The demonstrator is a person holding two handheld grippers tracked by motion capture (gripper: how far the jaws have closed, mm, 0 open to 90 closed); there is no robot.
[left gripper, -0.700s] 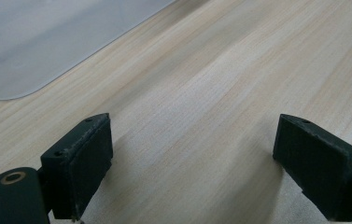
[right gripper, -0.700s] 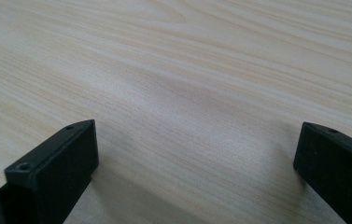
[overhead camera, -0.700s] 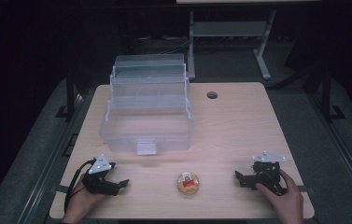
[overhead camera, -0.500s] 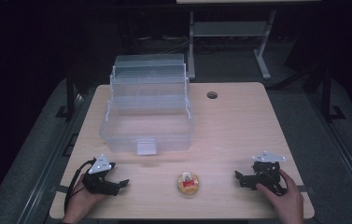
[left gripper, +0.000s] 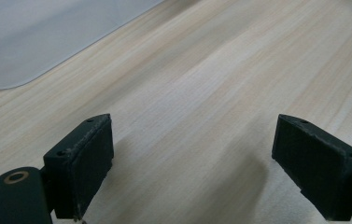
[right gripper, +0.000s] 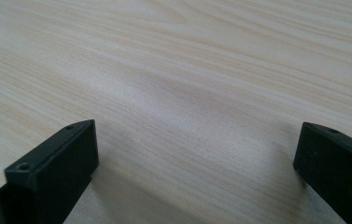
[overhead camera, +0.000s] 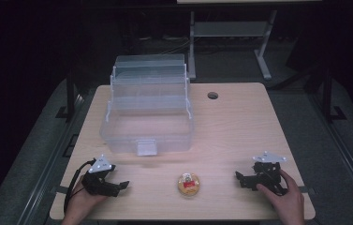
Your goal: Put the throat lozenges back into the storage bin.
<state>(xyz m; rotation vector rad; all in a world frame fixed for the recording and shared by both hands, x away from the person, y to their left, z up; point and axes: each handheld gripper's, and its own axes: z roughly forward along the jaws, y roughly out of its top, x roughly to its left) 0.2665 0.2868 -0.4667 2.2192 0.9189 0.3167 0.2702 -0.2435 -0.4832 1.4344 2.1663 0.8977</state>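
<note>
A clear plastic box (overhead camera: 146, 124) with its tiered lid raised stands open on the left half of the wooden table (overhead camera: 239, 126). A small round tub with a red and yellow top (overhead camera: 188, 183) lies near the front edge, between the two hands. My left gripper (overhead camera: 123, 186) rests on the table at the front left, open, jaws pointing toward the tub. My right gripper (overhead camera: 238, 179) rests at the front right, open, jaws pointing left. The left gripper view shows its pads (left gripper: 80, 163) wide apart over bare wood, and the right gripper view shows its pads (right gripper: 57, 168) the same.
A round cable hole (overhead camera: 212, 95) sits in the table at the back centre. A metal desk frame (overhead camera: 230, 33) stands on the dark floor beyond the table. The corner of the clear box (left gripper: 33, 32) shows at the top left of the left gripper view.
</note>
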